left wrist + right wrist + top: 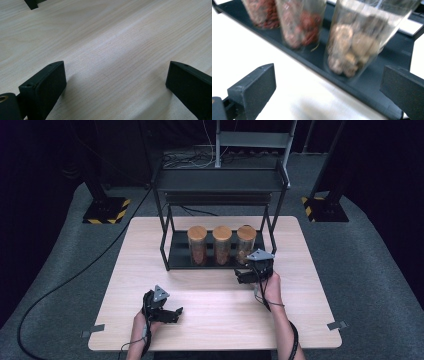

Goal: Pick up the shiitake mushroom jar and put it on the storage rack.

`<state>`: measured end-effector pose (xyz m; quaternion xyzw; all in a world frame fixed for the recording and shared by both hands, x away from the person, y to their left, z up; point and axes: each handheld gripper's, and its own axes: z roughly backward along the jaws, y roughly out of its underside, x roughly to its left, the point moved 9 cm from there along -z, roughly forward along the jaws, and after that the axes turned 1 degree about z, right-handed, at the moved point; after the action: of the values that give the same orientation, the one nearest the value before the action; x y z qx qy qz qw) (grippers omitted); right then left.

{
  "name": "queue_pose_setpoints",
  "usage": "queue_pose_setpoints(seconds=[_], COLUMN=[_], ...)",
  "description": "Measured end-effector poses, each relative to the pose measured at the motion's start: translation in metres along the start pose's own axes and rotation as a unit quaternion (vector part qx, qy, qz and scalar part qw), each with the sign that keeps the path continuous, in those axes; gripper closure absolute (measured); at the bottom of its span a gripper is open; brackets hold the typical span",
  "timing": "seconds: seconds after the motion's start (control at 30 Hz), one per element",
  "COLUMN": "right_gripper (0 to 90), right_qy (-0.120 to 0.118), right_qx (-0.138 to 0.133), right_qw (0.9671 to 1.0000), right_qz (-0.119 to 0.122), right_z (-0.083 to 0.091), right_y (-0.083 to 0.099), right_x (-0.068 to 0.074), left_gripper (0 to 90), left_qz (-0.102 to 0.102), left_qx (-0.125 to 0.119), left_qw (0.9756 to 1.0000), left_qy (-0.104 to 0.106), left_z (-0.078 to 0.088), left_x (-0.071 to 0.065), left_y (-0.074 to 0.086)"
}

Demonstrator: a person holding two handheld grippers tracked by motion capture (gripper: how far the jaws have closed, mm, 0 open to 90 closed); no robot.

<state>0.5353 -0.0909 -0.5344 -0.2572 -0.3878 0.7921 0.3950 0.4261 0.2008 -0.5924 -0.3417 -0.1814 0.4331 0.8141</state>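
Jars (222, 245), 3 with wooden lids, stand in a row on the black rack's lower shelf (176, 256). Right gripper (248, 276), jaws spread, faces the rightmost jar (354, 47), probably to grasp it. Left gripper (170, 315) waits spread over the table (210, 310).

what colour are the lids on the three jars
Light wooden brown; the lids show best in the high view.
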Motion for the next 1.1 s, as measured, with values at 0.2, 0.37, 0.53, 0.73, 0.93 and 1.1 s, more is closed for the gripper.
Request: queue_pose_setpoints(seconds=[0.2,0.37,0.53,0.73,0.93,1.1], right_gripper=[0.0,0.0,0.0,0.0,0.0,0.0], right_qy=[-0.014,-0.019,-0.019,-0.014,-0.016,-0.015], right_qx=[0.004,0.011,0.015,0.035,0.045,0.033], right_qw=[0.9999,0.9997,0.9995,0.9991,0.9981,0.9979], right_qz=[-0.005,-0.013,-0.022,-0.021,-0.039,-0.054], right_z=[0.016,0.026,0.035,0.044,0.059,0.070], right_y=[0.024,0.048,0.066,0.086,0.102,0.108], right_x=[0.010,0.013,0.010,0.006,-0.006,-0.011], left_gripper=[2.2,2.2,2.2,2.2,2.1,2.1], left_qz=[0.001,0.002,0.002,0.003,0.004,0.003], left_qx=[0.000,0.000,0.000,0.001,0.001,0.001], left_qw=[1.0000,1.0000,1.0000,1.0000,1.0000,1.0000], left_qy=[0.000,0.000,0.000,0.000,0.000,0.000], left_z=[0.000,0.000,0.000,0.000,0.000,0.000], left_x=[0.000,0.000,0.000,0.000,0.000,0.000], left_y=[0.000,0.000,0.000,0.000,0.000,0.000])
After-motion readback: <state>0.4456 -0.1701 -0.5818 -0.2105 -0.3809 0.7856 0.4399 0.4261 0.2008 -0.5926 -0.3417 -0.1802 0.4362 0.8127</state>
